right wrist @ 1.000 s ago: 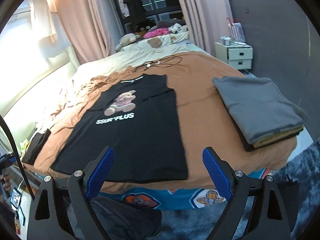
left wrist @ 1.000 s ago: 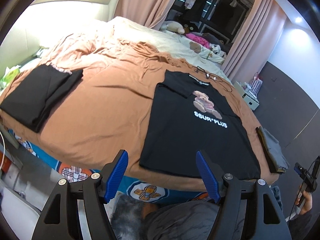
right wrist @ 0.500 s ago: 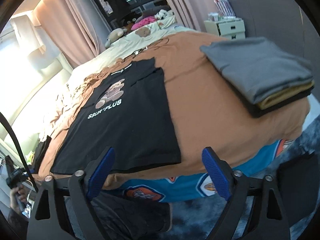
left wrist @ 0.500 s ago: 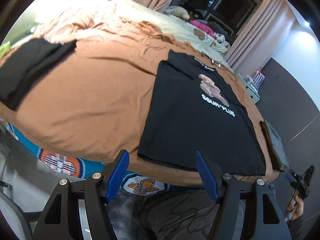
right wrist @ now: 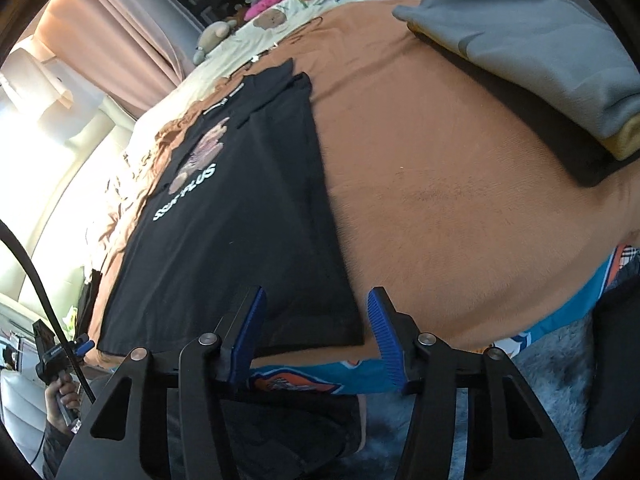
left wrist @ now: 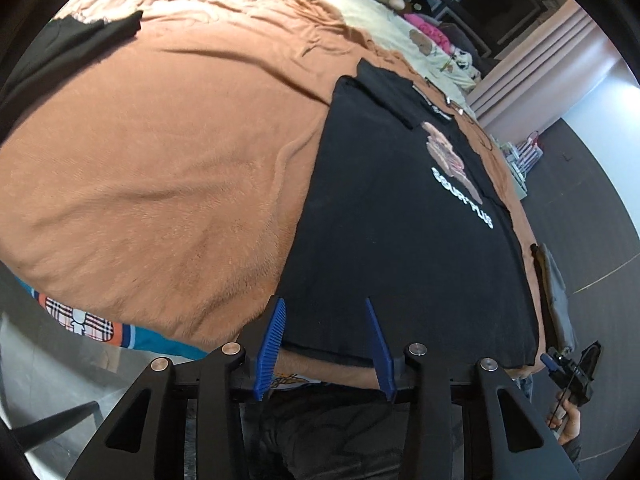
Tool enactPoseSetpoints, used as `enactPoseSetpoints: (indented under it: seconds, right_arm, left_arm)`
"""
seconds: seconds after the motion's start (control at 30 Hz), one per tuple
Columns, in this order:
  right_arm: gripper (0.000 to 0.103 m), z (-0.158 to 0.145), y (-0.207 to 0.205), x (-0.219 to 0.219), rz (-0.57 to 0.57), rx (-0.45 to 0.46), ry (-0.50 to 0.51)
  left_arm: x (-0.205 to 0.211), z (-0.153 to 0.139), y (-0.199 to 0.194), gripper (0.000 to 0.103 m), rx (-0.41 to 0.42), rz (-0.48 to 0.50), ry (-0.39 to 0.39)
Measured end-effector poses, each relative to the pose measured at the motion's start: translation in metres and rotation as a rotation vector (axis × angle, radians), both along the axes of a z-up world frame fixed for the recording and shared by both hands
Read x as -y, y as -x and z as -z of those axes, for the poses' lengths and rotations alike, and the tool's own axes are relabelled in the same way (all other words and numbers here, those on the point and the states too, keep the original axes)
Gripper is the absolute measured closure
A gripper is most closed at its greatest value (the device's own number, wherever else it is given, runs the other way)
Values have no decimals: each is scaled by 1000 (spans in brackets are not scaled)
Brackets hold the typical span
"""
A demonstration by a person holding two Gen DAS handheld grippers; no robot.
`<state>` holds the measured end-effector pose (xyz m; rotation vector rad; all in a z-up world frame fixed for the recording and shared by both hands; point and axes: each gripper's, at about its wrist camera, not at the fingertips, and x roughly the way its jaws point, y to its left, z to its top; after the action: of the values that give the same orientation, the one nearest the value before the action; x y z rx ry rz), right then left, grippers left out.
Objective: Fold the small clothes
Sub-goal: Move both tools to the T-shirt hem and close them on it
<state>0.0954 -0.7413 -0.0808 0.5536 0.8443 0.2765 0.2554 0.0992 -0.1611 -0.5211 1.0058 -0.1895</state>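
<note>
A black T-shirt (left wrist: 392, 232) with a bear print and white lettering lies flat on the brown blanket (left wrist: 160, 168), sleeves folded in, hem toward me. My left gripper (left wrist: 325, 305) is open, its blue fingers straddling the hem's left corner. In the right wrist view the same T-shirt (right wrist: 240, 216) lies left of centre, and my right gripper (right wrist: 316, 298) is open around the hem's right corner. Neither pair of fingers has closed on the cloth.
A folded black garment (left wrist: 60, 56) lies at the blanket's far left. A stack of folded grey, tan and black clothes (right wrist: 532, 52) sits at the right. Soft toys (right wrist: 272, 4) crowd the bed's far end. The bed edge shows a blue patterned sheet (right wrist: 304, 380).
Both grippers have dropped and come forward to the shirt's hem corners. Their fingers have narrowed from wide open to a smaller gap.
</note>
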Motion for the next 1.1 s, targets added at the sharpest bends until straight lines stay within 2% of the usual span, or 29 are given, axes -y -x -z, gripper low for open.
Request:
enactPoseSetpoints:
  seconds: [0.17,0.23,0.37,0.43,0.67,0.97,1.1]
  right_arm:
    - [52,7,-15,8,-35,-11,-24]
    - [61,8,-21,10,-61,-7,-63]
    - [63,12,-31,19,-92,-4,-104]
    - [70,17,-32,27,-88,-14,-122]
    - [71,34,-4,64,-97,-7,-261]
    - [71,71,24,77,-86,36,-488]
    - [71,86,32,77,-57,32,-476]
  left_arm:
    - [1,10,-11,65,-30,-11,11]
    - [1,14,-14,65,-38,-17,16]
    - [-1,21,-17,67,-48,-35,38]
    - [-3,23,-17,67,-52,-47,57]
    - [-12,29,-14,67,-66,-60,147]
    - [-19,33,-5,67,-63,-75,269]
    - [-21,33,-1,67,-58,-71,307]
